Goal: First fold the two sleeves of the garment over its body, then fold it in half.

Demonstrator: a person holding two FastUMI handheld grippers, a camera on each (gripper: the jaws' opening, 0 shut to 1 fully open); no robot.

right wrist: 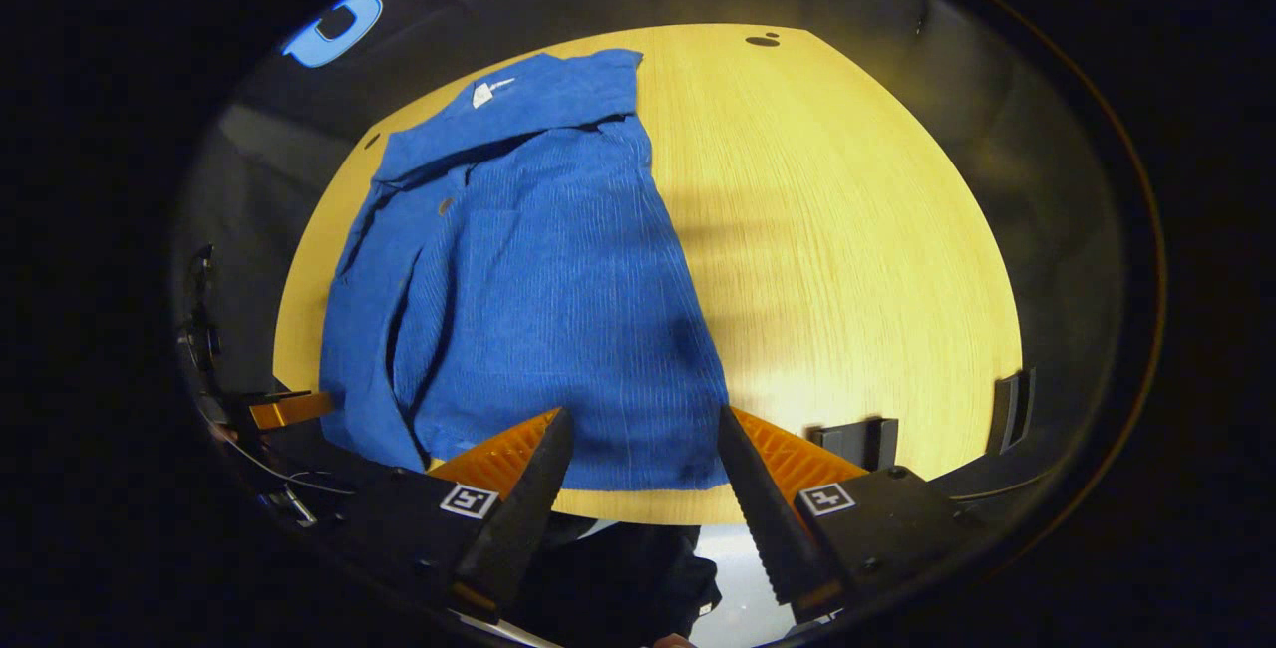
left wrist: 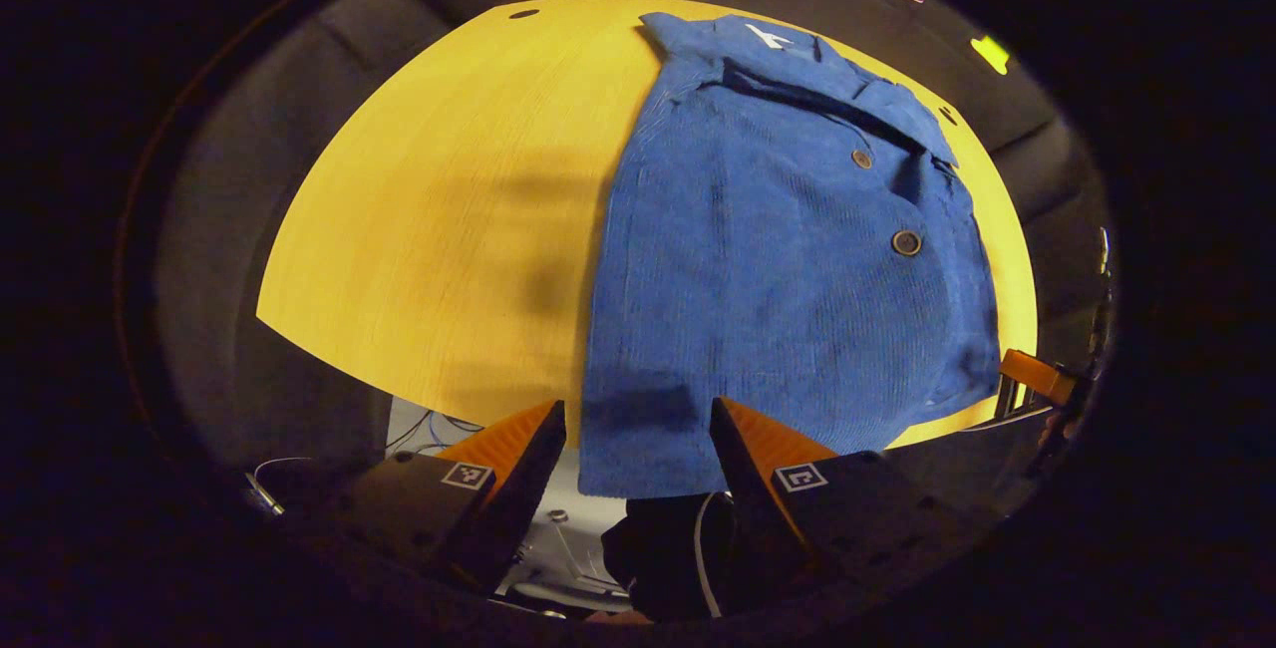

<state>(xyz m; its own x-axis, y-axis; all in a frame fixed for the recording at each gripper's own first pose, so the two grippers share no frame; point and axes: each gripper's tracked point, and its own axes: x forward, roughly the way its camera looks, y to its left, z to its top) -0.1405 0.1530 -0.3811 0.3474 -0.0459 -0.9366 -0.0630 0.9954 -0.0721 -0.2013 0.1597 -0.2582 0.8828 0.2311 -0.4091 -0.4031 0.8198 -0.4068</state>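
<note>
Left gripper (left wrist: pixel 638 429) was spread wide, hovering over the hem near the table's near edge, gripping nothing. Right gripper (right wrist: pixel 646 434) was likewise spread, over the hem's other corner, empty. Shirt (left wrist: pixel 778 259) lay flat on table (left wrist: pixel 439 229), collar at far end, hem overhanging the near edge slightly. Both sleeves appeared already folded onto the body: outline was a narrow rectangle w/ no sleeve sticking out. Judged progress: step 1 done. Remaining: fold in half, prob. by pinching both hem corners & carrying them to the collar.
</note>
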